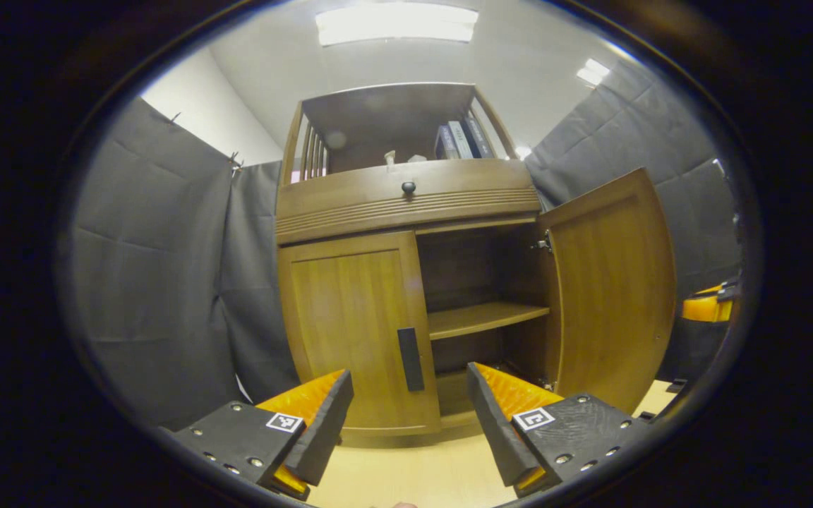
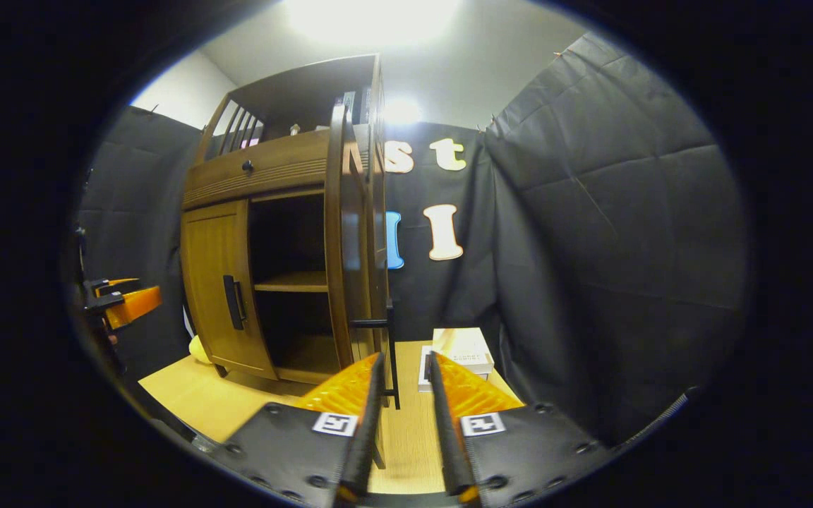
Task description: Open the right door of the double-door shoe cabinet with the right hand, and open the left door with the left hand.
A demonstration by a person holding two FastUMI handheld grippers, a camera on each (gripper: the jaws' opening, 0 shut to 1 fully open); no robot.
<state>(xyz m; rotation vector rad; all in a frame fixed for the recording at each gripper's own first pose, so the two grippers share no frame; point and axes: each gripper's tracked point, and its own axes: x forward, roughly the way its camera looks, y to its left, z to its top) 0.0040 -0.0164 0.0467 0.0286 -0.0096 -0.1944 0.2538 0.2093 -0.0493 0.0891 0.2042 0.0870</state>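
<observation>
- Centre of the left gripper view: the shoe cabinet [image 1: 406,282], its right door [image 1: 611,282] swung wide, its left door [image 1: 357,331] closed.
- Left gripper [image 1: 410,416] gapes, released, before the left door's handle [image 1: 410,358].
- In the right gripper view, the right gripper [image 2: 404,402] is narrowed around the right door's handle [image 2: 391,353]; contact unclear.

Left gripper [image 1: 410,395] jaws apart facing closed left door [image 1: 357,331]; right door [image 1: 611,289] open.
</observation>
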